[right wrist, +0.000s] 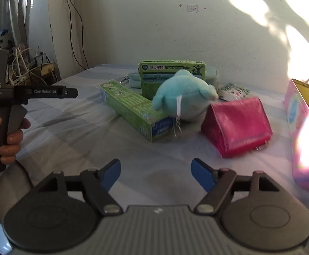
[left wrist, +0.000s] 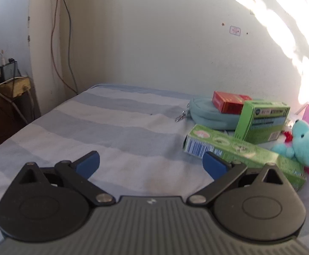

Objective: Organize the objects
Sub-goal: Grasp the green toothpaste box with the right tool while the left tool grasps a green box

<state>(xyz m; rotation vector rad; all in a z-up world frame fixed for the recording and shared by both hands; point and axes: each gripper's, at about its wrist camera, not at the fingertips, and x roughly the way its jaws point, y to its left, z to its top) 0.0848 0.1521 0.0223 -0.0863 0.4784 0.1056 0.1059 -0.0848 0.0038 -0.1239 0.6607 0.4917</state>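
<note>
Blue pads of my right tool (right wrist: 156, 175) stand apart with nothing between them, hovering over the striped bedsheet (right wrist: 73, 131). My left tool (left wrist: 151, 165) is spread wide and empty too; a hand (right wrist: 10, 136) grips its handle at the left of the right view. Ahead lie the things to sort: a long green box (right wrist: 131, 108) flat on the bed, a teal plush toy (right wrist: 184, 95) touching its near end, a green carton (right wrist: 171, 72) upright behind, and a pink pouch (right wrist: 237, 125) just beside the toy. A red box (left wrist: 228, 103) sits on what looks like a pale blue pouch (left wrist: 207, 114).
</note>
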